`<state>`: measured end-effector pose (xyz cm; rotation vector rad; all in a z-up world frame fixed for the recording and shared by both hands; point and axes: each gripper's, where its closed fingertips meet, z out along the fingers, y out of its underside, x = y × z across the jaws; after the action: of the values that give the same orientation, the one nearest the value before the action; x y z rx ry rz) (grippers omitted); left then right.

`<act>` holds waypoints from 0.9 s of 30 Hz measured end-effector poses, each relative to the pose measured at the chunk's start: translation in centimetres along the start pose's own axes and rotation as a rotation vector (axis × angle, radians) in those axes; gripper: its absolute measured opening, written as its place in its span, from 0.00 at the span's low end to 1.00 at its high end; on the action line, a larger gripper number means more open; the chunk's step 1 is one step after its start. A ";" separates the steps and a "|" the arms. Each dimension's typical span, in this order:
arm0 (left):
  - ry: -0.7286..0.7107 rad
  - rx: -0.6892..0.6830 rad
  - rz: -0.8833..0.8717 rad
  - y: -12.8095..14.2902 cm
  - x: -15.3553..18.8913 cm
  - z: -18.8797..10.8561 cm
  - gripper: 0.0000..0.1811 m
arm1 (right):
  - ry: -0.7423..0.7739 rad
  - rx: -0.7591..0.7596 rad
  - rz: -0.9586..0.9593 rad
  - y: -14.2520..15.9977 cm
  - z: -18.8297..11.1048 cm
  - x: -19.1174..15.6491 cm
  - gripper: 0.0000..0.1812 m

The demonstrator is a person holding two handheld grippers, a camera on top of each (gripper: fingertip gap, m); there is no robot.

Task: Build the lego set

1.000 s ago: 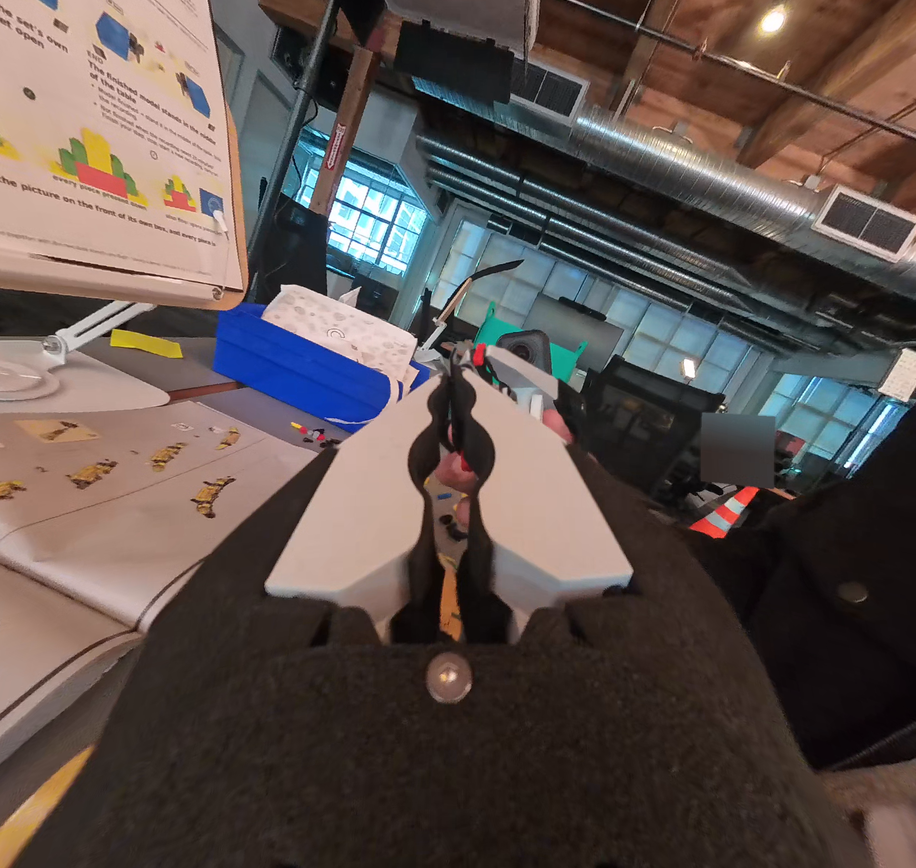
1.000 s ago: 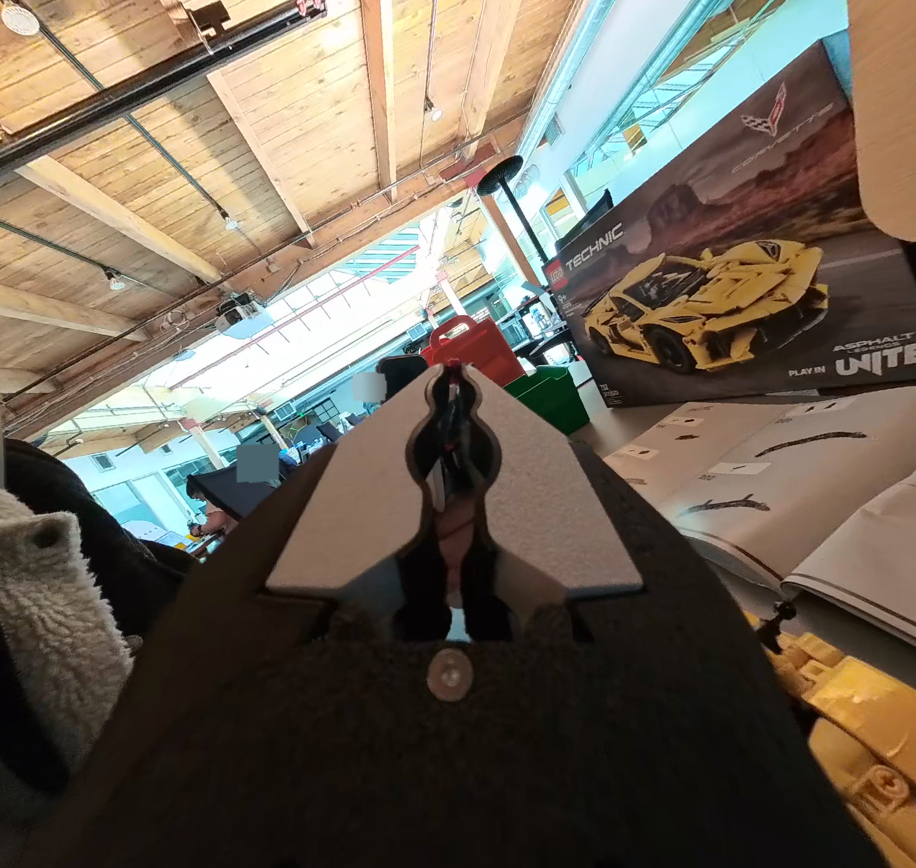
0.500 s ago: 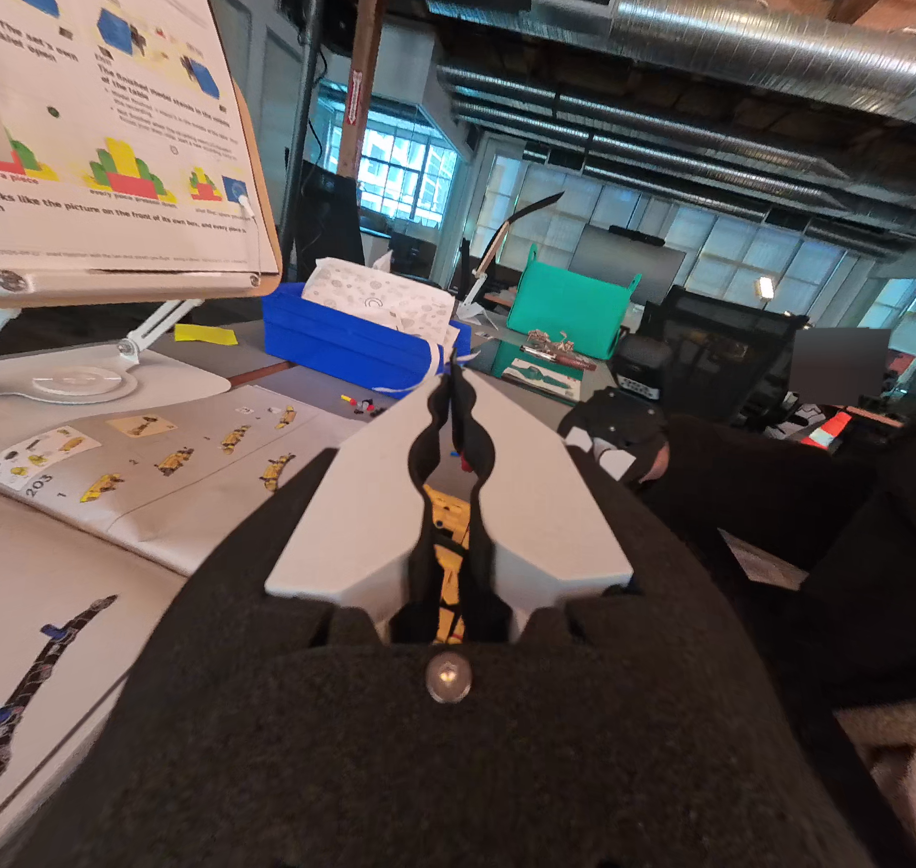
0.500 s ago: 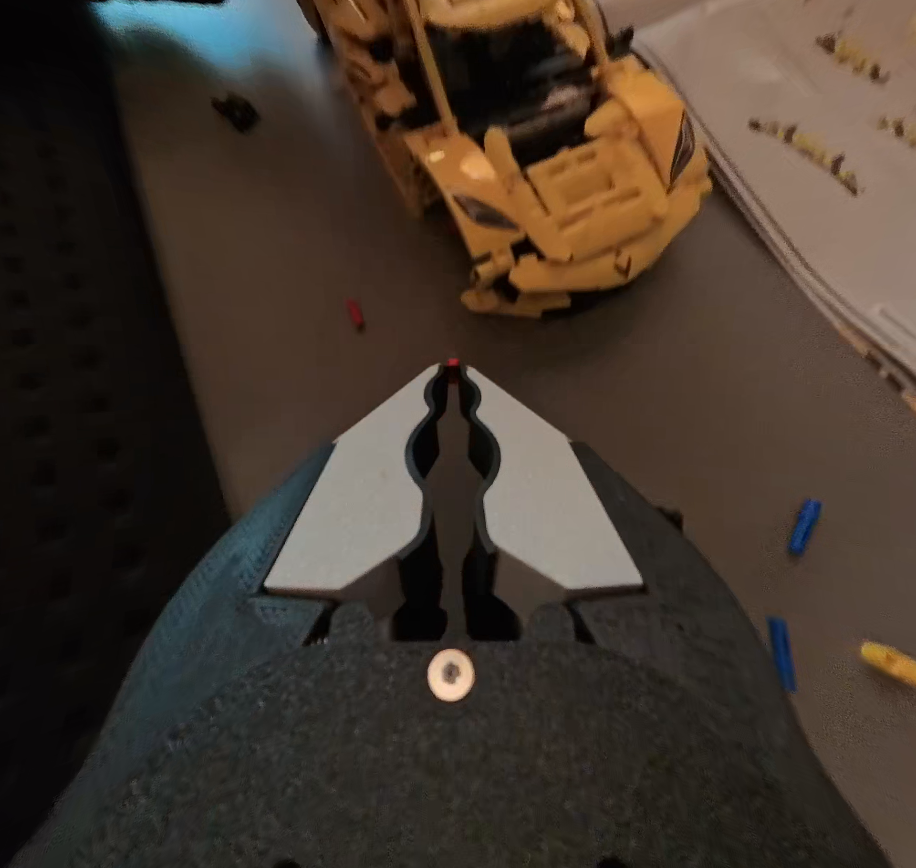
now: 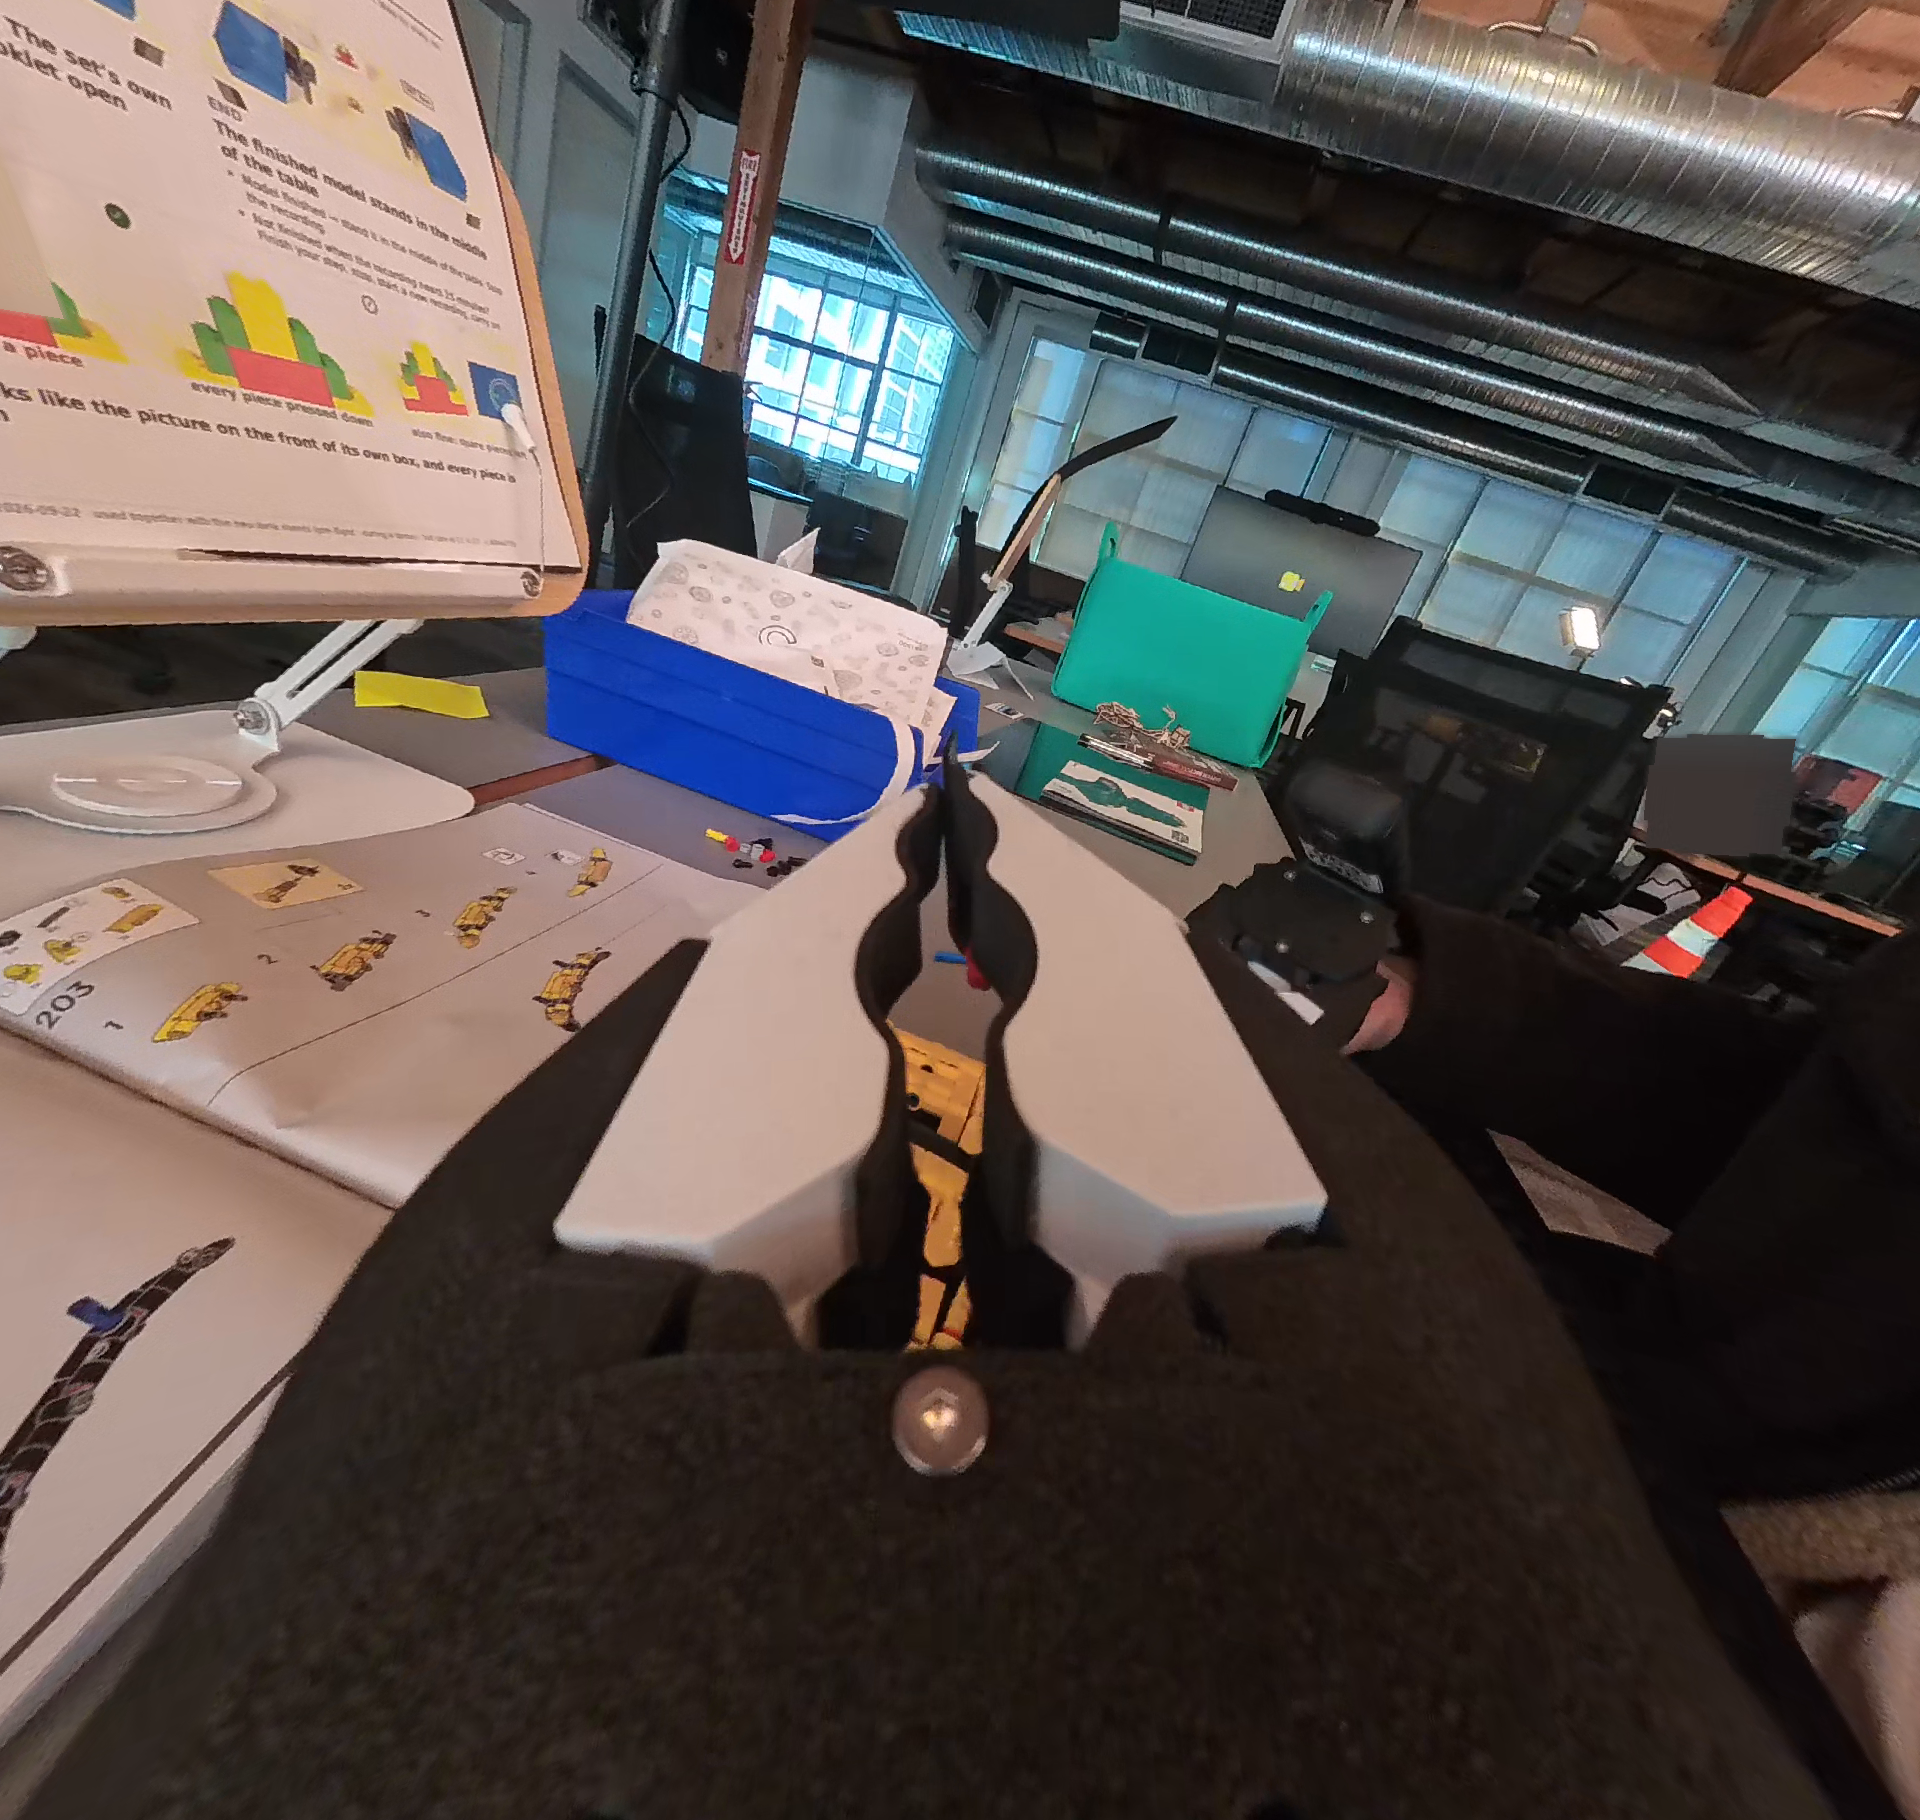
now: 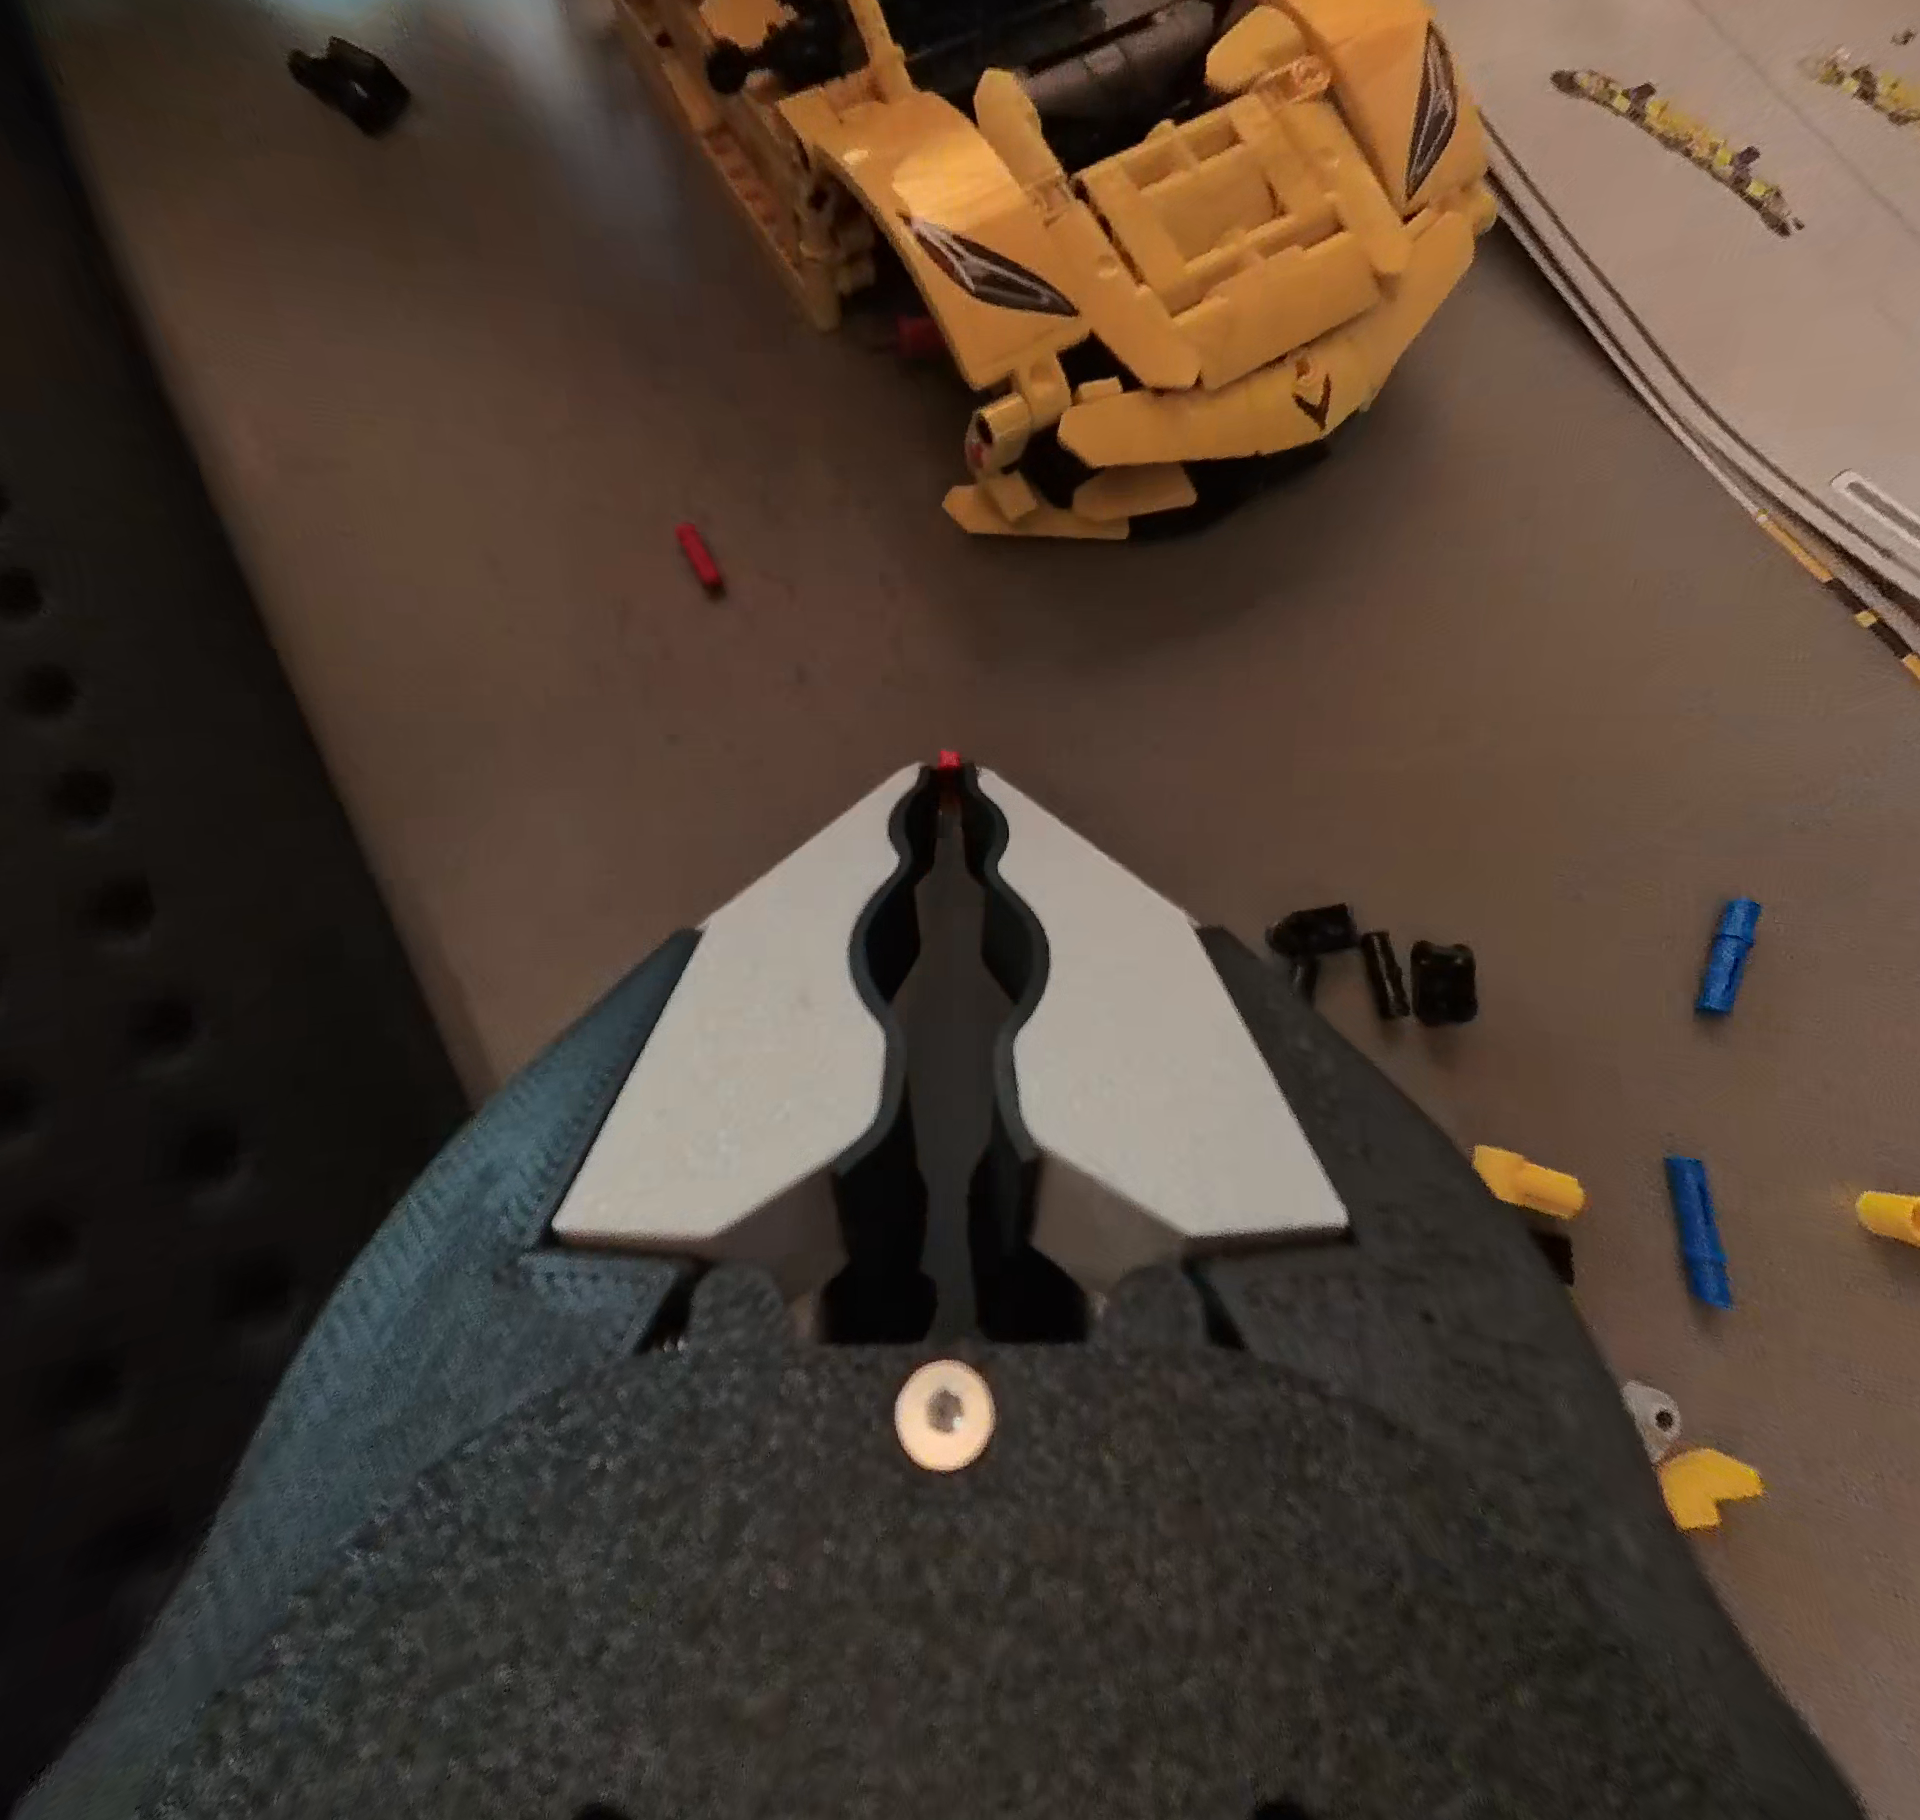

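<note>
The partly built yellow Lego car (image 6: pixel 1143 212) stands on the grey table ahead of my right gripper (image 6: pixel 948 773). The right gripper is shut on a small red pin (image 6: pixel 948 760) that pokes out at its tips, held above bare table short of the car's nose. My left gripper (image 5: pixel 948 783) is shut and nothing shows at its tips. Through its gap I see a strip of the yellow car (image 5: pixel 940 1074) below. The right gripper (image 5: pixel 1320 929) also shows at the right of the left wrist view, in a hand.
Loose pieces lie on the table: a red pin (image 6: pixel 698 557), black pieces (image 6: pixel 1371 970), blue pins (image 6: pixel 1727 955), yellow pins (image 6: pixel 1527 1180), a black piece (image 6: pixel 348 82). The open instruction booklet (image 5: pixel 312 960) lies left, a blue bin (image 5: pixel 727 721) behind it. A dark perforated surface (image 6: pixel 104 835) borders the table. One gripper's finger ends stand about 25 cm off the other's.
My right gripper has swung down from facing the ceiling to looking at the table and car, with the red pin at its tips. The left gripper has tilted down; the two have moved apart.
</note>
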<state>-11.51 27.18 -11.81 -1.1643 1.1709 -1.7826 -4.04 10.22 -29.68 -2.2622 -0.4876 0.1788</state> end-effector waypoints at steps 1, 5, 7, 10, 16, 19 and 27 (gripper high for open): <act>0.000 0.000 0.000 0.0 0.0 0.0 0.00 | 0.000 -0.002 0.003 0.1 0.0 0.0 0.03; 0.000 0.001 -0.002 0.0 0.0 0.0 0.00 | -0.004 0.003 0.018 0.2 0.0 0.0 0.03; 0.001 0.000 -0.003 0.0 0.0 0.0 0.01 | -0.005 0.004 0.021 0.2 -0.1 0.0 0.03; 0.002 -0.002 -0.004 0.0 0.0 0.0 0.00 | 0.000 0.003 0.018 0.2 -0.1 0.0 0.02; 0.003 -0.005 -0.006 0.1 0.0 0.0 0.00 | 0.004 -0.011 0.020 0.6 -0.1 0.0 0.03; 0.004 -0.005 -0.006 0.1 0.1 0.0 0.00 | 0.005 -0.017 0.015 0.7 0.0 -0.1 0.03; 0.006 -0.007 -0.006 0.1 0.1 0.0 0.00 | 0.014 -0.131 -0.009 1.2 -0.9 0.0 0.02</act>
<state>-11.51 27.01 -11.85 -1.1681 1.1798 -1.7889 -3.49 8.87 -29.99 -2.3866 -0.5151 0.1294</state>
